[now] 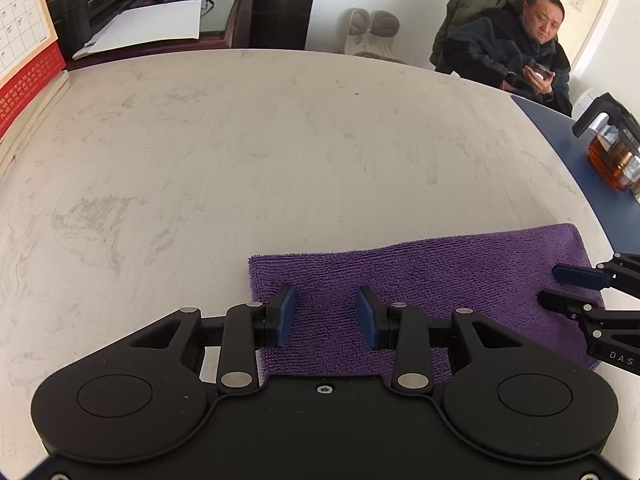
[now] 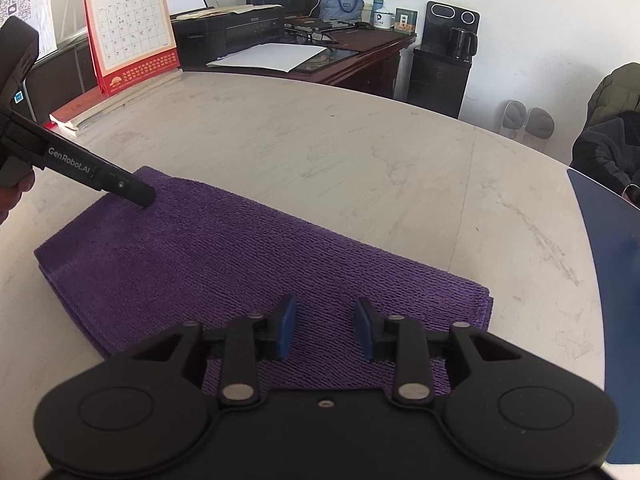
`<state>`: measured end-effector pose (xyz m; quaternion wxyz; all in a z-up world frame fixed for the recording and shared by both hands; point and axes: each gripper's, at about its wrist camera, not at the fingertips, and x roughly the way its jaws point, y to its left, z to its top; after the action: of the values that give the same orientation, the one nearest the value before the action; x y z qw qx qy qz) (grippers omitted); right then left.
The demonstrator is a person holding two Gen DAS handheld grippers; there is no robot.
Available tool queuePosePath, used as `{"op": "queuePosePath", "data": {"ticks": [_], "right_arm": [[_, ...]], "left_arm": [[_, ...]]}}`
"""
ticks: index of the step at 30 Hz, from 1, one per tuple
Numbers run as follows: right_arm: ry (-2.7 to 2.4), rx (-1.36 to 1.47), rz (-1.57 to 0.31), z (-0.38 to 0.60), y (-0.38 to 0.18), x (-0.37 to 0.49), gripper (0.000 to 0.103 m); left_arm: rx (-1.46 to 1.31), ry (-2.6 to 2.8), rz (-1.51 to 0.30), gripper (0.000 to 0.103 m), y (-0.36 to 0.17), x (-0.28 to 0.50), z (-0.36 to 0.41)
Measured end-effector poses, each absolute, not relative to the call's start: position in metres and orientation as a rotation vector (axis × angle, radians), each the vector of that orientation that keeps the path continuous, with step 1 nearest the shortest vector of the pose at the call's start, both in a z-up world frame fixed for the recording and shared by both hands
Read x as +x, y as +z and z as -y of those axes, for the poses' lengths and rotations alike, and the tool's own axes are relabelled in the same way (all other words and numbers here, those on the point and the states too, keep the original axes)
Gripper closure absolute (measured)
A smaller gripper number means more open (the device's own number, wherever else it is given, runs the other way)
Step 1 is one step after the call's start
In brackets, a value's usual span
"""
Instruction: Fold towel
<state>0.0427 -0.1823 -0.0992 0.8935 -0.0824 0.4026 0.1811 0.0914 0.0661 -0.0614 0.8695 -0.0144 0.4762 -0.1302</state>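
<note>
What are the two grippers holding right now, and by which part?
Nothing. The left gripper and right gripper both hang open above the folded purple towel, with no cloth pinched between the pads.

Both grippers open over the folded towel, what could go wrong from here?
1. The purple towel is stacked in layers; the right gripper may pinch only the top one at the offset corner, undoing the fold.
2. The left gripper has nothing between its fingers and may drag the cloth.
3. The glass teapot stands nearby on the right; a wide swing might hit it.
</note>
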Motion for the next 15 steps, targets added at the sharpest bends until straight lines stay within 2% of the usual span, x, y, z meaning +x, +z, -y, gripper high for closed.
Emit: {"op": "queuePosePath", "data": {"ticks": [15], "right_arm": [[0.388,-0.146,-0.861,0.189,-0.085,0.049,0.072]], "left_arm": [[-0.068,-0.243,-0.978,0.068,-0.05,0.092,-0.069]]}}
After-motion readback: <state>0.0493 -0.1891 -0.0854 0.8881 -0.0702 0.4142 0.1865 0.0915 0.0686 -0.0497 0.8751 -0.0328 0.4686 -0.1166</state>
